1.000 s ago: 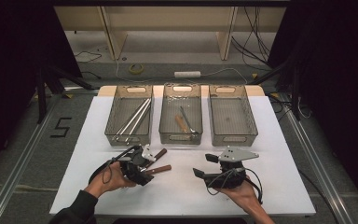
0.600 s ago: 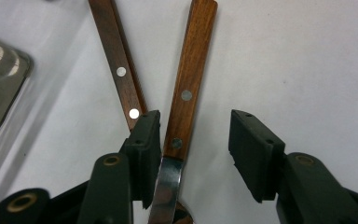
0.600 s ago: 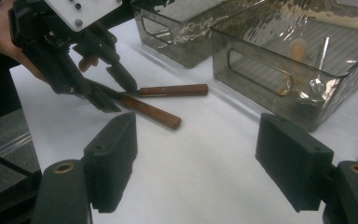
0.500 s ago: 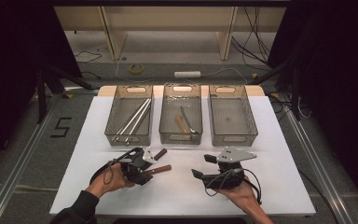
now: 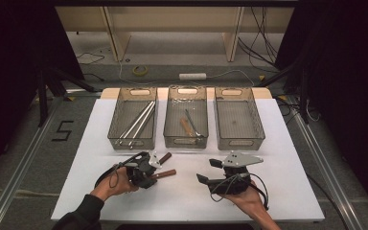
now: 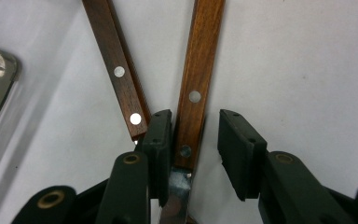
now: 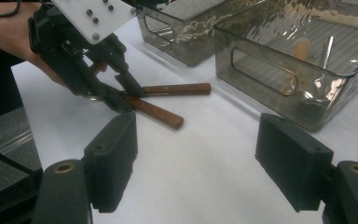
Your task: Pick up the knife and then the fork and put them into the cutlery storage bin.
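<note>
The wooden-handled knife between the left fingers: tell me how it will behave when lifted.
The wooden-handled knife is probably stiff: handle and blade run straight. Its flat, riveted handle should not roll. The left gripper straddles it where handle meets blade, one finger touching, the other apart; gripped there, the long handle may droop and swivel.

In the left gripper view, both wooden handles [image 6: 200,79] run off the top edge, so their far ends are cut off. The metal blade [image 6: 177,198] slips under the black jaws and is hidden. In the high view, the things in the middle tray [image 5: 186,139] are too small to tell.
</note>
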`<state>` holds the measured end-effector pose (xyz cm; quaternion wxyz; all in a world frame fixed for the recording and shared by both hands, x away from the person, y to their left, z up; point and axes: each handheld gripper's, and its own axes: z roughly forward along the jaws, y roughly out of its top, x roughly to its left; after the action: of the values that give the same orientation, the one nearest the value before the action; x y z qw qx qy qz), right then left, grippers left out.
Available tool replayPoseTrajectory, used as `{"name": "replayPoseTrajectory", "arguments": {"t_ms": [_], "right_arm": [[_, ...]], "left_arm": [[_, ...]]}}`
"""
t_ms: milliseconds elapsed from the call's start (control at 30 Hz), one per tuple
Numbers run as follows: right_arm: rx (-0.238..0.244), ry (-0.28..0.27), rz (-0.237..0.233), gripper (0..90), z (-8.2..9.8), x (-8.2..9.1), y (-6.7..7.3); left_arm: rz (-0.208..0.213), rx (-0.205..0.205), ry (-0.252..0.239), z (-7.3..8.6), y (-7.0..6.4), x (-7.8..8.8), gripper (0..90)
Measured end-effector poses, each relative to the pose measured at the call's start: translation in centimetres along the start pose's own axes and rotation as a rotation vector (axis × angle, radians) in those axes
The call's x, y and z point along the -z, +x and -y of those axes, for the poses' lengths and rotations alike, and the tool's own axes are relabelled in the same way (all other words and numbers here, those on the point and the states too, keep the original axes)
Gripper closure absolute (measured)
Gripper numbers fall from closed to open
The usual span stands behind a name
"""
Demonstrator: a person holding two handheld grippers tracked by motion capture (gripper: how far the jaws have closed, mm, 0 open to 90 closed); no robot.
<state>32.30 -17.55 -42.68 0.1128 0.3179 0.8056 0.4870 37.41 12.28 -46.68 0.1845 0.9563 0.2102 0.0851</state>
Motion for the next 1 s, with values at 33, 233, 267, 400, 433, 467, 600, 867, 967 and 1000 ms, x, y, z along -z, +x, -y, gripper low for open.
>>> {"name": "replayPoseTrajectory", "arguments": {"t_ms": [33,233,267,400,433,467,600,867,967,1000], "right_arm": [[0.0,0.0,0.0,30.3,0.0,-0.01,-0.01],[0.0,0.002,0.001,30.4,-0.01,-0.01,-0.01],[0.0,0.002,0.0,30.4,-0.01,-0.01,-0.01],[0.0,-0.001,0.002,30.4,-0.01,0.02,-0.01],[0.0,-0.001,0.002,30.4,-0.01,0.03,-0.02],[0.0,-0.001,0.001,30.4,-0.01,0.03,-0.03],[0.0,0.001,0.004,30.5,-0.02,0.11,-0.01],[-0.001,0.001,0.006,30.5,-0.03,0.18,-0.03],[-0.001,0.001,0.004,30.5,-0.03,0.17,-0.01],[0.0,0.002,0.004,30.5,-0.03,0.16,0.0]], "left_arm": [[0.005,0.004,-0.002,0.0,0.05,-0.04,64.3],[0.031,0.014,0.022,-0.29,0.22,-0.09,68.9],[0.04,0.019,0.026,-0.32,0.31,-0.09,69.4],[0.051,0.041,0.034,-0.39,0.57,-0.16,68.4],[0.052,0.042,0.039,-0.41,0.67,-0.16,67.4],[0.053,0.044,0.041,-0.41,0.72,-0.16,66.6],[0.061,0.045,0.041,-0.4,0.82,-0.17,66.5],[0.077,0.024,0.047,-0.58,0.71,-0.14,75.1],[0.08,0.022,0.038,-0.51,0.71,-0.15,76.0],[0.083,0.024,0.037,-0.48,0.75,-0.15,76.0]]}}
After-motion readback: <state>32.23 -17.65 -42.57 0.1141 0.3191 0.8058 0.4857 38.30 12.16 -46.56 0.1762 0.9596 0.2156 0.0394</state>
